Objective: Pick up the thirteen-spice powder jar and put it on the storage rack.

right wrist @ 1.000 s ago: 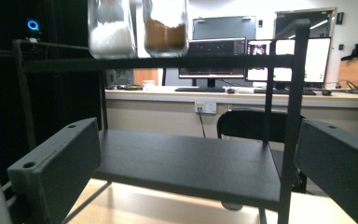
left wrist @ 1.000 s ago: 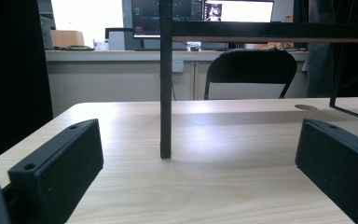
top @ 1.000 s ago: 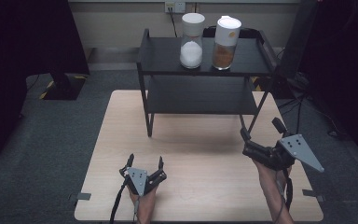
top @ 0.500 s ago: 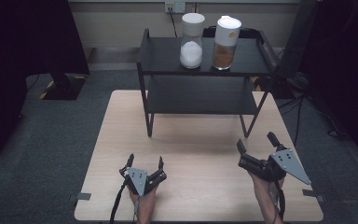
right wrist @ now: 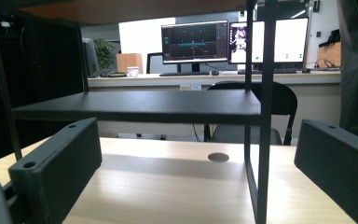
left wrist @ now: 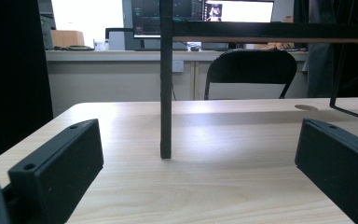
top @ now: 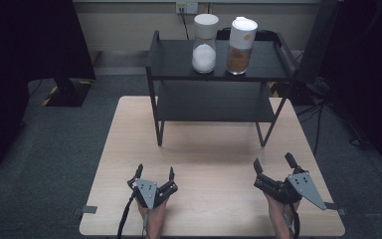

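both tools sit low at the near edge of the light wooden desk [top: 209, 159], well apart from each other — the left tool [top: 154, 175] near the left corner, the right tool [top: 273, 167] near the right, its grey three-cornered plate on top. each has its jaws spread wide with nothing between them. a black two-tier rack [top: 219, 94] stands at the far half of the desk, and on its top shelf stand two tall jars with white lids, just beside each other: one [top: 204, 44] holding white grains, the other [top: 241, 46] holding brown powder (both upright). in the left gripper view a black rack leg [left wrist: 166, 93] rises between the jaws — the right gripper view looks under the lower shelf [right wrist: 140, 107].
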